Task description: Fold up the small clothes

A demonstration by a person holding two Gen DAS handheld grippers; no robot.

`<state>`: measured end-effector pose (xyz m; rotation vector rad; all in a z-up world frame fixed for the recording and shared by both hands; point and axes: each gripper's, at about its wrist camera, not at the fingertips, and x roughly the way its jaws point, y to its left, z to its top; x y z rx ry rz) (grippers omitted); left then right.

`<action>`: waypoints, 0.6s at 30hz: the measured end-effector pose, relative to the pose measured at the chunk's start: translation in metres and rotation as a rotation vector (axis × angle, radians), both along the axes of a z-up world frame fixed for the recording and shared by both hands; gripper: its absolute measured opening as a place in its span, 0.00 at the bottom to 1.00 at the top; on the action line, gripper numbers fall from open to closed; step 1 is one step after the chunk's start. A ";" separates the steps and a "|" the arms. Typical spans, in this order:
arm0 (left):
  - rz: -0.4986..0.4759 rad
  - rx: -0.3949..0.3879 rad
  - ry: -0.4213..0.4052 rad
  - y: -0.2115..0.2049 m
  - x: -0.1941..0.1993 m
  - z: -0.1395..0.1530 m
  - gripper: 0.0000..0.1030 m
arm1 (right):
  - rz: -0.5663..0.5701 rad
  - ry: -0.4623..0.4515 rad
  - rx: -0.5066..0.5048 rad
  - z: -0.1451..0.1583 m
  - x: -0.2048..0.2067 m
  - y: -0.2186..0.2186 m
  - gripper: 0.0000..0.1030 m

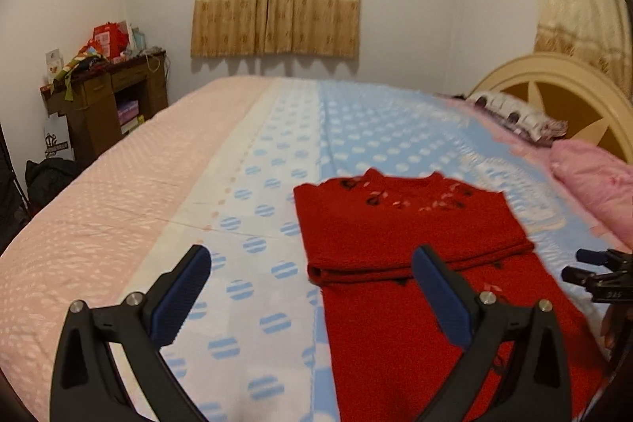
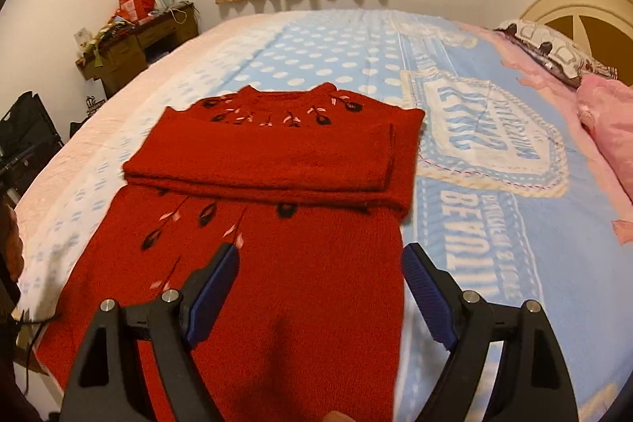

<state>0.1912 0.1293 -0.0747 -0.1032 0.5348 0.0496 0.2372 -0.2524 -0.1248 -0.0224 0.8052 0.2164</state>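
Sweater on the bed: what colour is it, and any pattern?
Red sweater, with small black and pink leaf-like motifs at the neckline and front. Clearest in the right wrist view.

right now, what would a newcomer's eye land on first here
The red sweater stands out most, lying on the blue dotted blanket with its sleeves folded across the chest. Next come both open, empty tools, the right tool over the sweater's lower half and the left tool at its left edge.

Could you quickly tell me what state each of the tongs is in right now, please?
Left tongs: open, holding nothing, above the bed.
Right tongs: open, holding nothing, above the red sweater.
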 end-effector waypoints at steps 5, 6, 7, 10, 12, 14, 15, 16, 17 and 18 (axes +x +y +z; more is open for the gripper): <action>-0.019 0.022 -0.008 0.002 -0.042 0.004 1.00 | 0.002 -0.026 -0.012 0.006 -0.035 -0.008 0.82; -0.021 0.032 -0.005 0.001 -0.047 0.004 1.00 | 0.000 -0.024 -0.008 0.005 -0.041 -0.009 0.82; -0.025 0.043 -0.001 0.001 -0.054 0.003 1.00 | 0.000 -0.021 -0.006 0.004 -0.046 -0.010 0.82; -0.032 0.066 -0.002 0.000 -0.073 0.002 1.00 | -0.002 -0.017 -0.005 0.002 -0.060 -0.013 0.82; -0.037 0.078 -0.007 -0.002 -0.088 0.002 1.00 | -0.010 -0.015 0.000 0.000 -0.069 -0.015 0.82; -0.041 0.080 -0.004 -0.003 -0.094 0.001 1.00 | -0.008 -0.014 0.009 -0.001 -0.076 -0.015 0.82; -0.053 0.076 0.004 -0.005 -0.100 -0.002 1.00 | -0.008 -0.015 0.013 -0.001 -0.081 -0.015 0.82; -0.061 0.075 0.011 -0.007 -0.102 -0.004 1.00 | -0.007 -0.017 0.021 -0.001 -0.086 -0.014 0.82; -0.068 0.075 0.024 -0.010 -0.105 -0.009 1.00 | -0.008 -0.017 0.029 -0.001 -0.091 -0.014 0.82; -0.076 0.074 0.035 -0.013 -0.109 -0.014 1.00 | -0.009 -0.015 0.039 -0.002 -0.095 -0.014 0.82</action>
